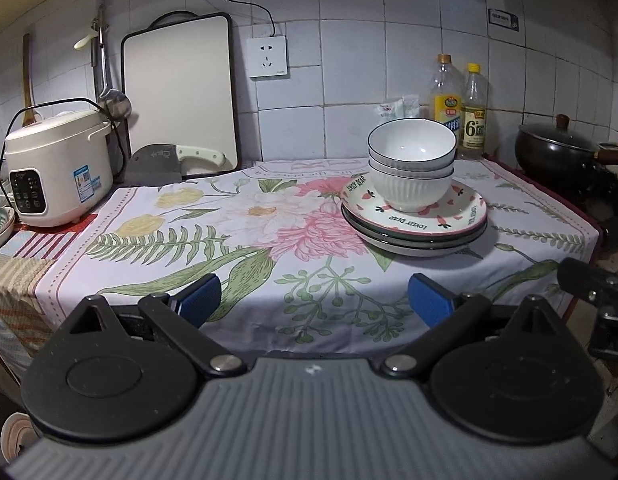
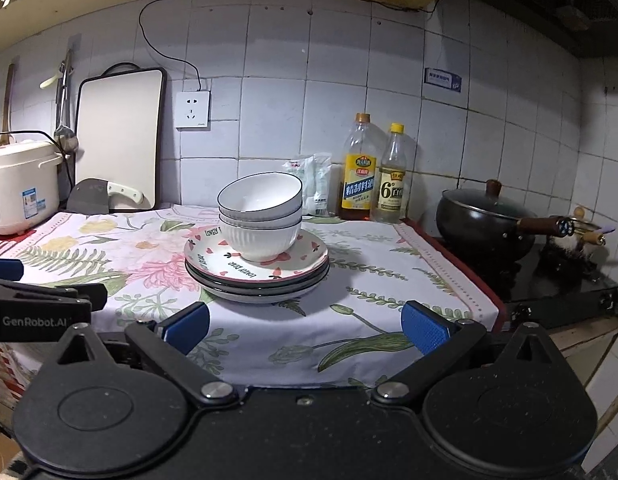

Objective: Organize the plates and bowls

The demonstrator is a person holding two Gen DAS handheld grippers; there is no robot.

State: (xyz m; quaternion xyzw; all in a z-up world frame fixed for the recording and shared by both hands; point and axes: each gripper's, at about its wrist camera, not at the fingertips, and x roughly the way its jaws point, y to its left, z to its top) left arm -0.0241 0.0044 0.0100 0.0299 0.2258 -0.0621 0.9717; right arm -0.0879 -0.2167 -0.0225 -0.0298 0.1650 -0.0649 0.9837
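Nearest the left wrist camera, the left tongs (image 1: 313,300) stand wide apart and empty, low over the front edge of the floral cloth (image 1: 197,240) on the worktop (image 1: 13,276). Well beyond them, toward the right, three nested bowls (image 1: 412,164) sit on a stack of plates (image 1: 415,224), the top plate printed with hearts and lettering. A rice cooker (image 1: 57,164) stands far left, with a cleaver (image 1: 169,160) leaning against a cutting board (image 1: 181,92).

From the right wrist view, the right tongs (image 2: 305,330) likewise gape with nothing between them, facing the same bowls (image 2: 260,216) and plates (image 2: 257,276) almost head-on. Two bottles (image 2: 375,176) stand behind; a dark pot (image 2: 485,224) sits to the right.

Everything appears already stacked, so the sorting looks finished or nearly so. If anything remains, it is probably carrying the pile, which calls for a steady grip on the plate rims from both sides.
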